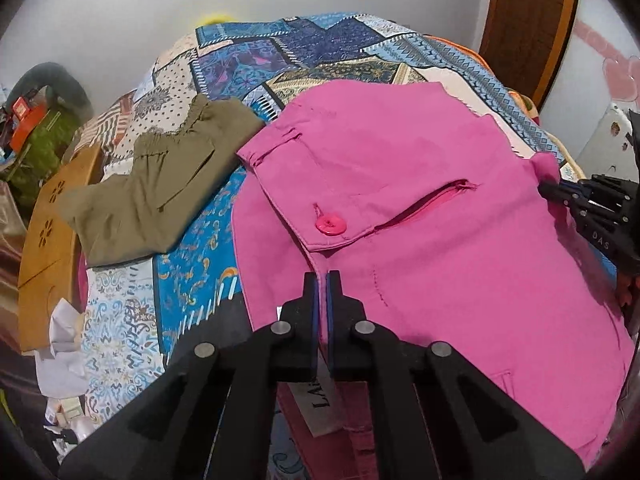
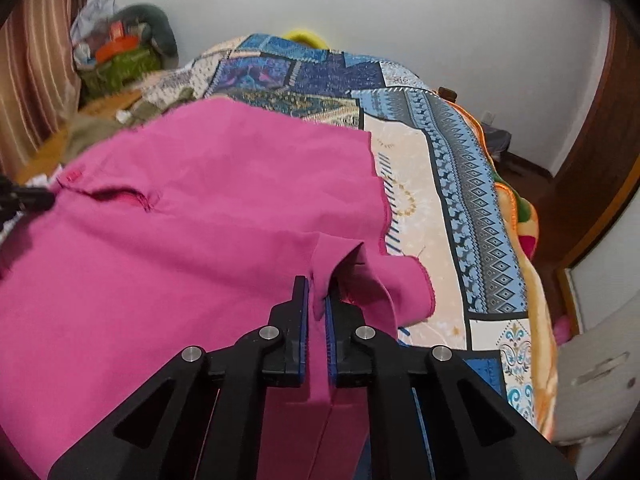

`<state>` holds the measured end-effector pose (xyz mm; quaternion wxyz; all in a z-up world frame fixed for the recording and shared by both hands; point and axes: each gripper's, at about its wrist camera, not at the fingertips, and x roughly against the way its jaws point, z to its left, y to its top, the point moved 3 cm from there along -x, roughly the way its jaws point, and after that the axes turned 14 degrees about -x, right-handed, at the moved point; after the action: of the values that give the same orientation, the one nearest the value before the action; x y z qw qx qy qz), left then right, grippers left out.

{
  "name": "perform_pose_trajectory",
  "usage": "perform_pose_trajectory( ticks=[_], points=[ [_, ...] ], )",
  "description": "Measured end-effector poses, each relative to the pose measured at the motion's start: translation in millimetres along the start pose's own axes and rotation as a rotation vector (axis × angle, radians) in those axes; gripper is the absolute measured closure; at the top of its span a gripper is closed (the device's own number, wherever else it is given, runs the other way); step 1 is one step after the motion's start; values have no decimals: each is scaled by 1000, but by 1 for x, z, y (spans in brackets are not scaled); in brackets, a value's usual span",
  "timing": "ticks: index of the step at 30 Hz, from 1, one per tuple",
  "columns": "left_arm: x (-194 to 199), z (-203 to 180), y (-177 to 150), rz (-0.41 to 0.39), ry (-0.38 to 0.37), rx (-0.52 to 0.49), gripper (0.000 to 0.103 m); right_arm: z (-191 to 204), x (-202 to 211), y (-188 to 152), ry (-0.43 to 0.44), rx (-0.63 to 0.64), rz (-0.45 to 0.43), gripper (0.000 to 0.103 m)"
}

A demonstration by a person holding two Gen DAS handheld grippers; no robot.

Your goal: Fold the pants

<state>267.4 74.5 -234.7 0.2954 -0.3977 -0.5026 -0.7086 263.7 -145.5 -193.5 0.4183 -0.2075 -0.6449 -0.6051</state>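
Pink pants [image 1: 420, 220] lie over the patterned bed, with a pocket flap and a pink button [image 1: 330, 225] facing up. My left gripper [image 1: 323, 280] is shut on the near edge of the pink fabric, just below the flap. My right gripper [image 2: 318, 286] is shut on a fold of the pants [image 2: 180, 240] at their right edge. The right gripper also shows in the left wrist view [image 1: 550, 190] at the pants' right side. The left gripper's tip shows in the right wrist view [image 2: 44, 198] at the far left.
Folded olive-green pants [image 1: 160, 184] lie on the bed to the left. A patchwork bedspread [image 2: 460, 184] covers the bed. A wooden stool [image 1: 48, 248] stands at the left edge. Clutter [image 2: 116, 56] sits by the far wall, a wooden door [image 1: 528, 20] at right.
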Motion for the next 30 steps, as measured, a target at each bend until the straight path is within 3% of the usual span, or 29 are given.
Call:
perform_pose_trajectory(
  ticks=[5, 8, 11, 14, 18, 22, 25, 30],
  points=[
    [3, -1, -1, 2, 1, -6, 97, -7, -8, 0, -2, -19, 49, 97],
    [10, -1, 1, 5, 5, -13, 96, -12, -2, 0, -7, -45, 58, 90],
    [18, 2, 5, -14, -7, -1, 88, -17, 5, 1, -3, -67, 62, 75],
    [25, 10, 13, -45, -28, 36, 70, -22, 21, 7, 9, -87, 17, 56],
    [24, 20, 27, -62, -64, 81, 66, -30, 36, 22, 30, -97, -42, 54],
    [7, 25, 37, -25, -106, 104, 66, -40, 32, 38, 53, -144, -56, 46],
    [-10, 30, 36, 21, -195, 175, 66, -47, 18, 44, 42, -180, -26, 45],
    [-24, 36, 28, 53, -230, 243, 66, -56, -21, 41, 37, -223, 71, 45]
  ],
)
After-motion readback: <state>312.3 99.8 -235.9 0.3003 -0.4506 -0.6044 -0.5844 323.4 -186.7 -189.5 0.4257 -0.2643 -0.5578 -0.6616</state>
